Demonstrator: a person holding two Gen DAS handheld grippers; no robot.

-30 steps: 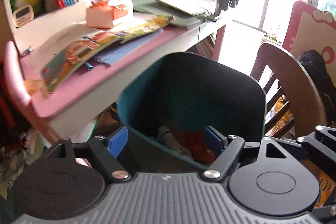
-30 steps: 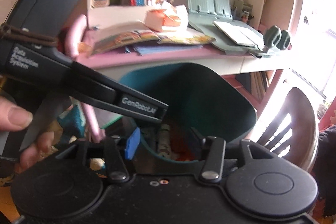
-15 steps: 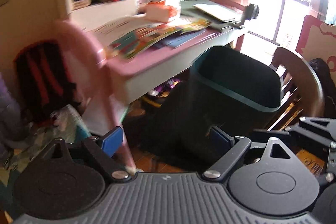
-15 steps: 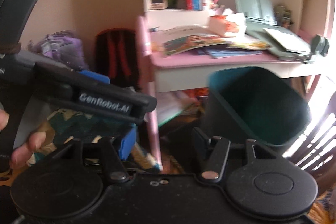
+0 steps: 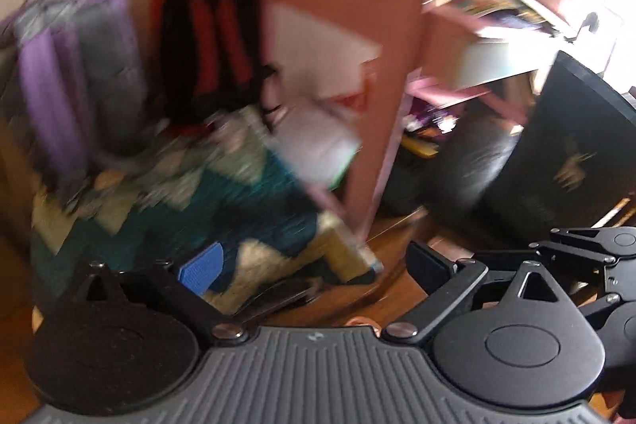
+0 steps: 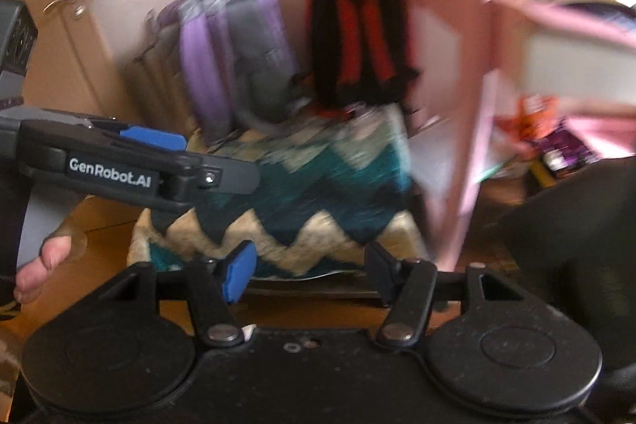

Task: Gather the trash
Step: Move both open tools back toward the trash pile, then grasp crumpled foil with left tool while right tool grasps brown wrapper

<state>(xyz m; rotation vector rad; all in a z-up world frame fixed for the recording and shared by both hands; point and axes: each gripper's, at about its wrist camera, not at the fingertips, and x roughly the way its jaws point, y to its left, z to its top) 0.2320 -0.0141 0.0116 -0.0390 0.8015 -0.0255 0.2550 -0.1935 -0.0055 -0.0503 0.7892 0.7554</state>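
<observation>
Bin [image 5: 572, 161] now off to right, dark, upright, blurred.

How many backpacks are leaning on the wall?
2. A purple and grey backpack stands on the left, and a black and red backpack beside it, next to the pink desk. Blur might hide more.

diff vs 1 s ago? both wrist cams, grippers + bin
Both views have swung away from the desk and bin toward the floor beside the pink chair. The bin, central a second ago, now sits at the right edge. Now ahead: a zigzag cushion, a purple bag and a black-and-red backpack. The left hand-held gripper and right hand-held gripper have just been opening; nothing is between their jaws. Nothing was picked up.
</observation>
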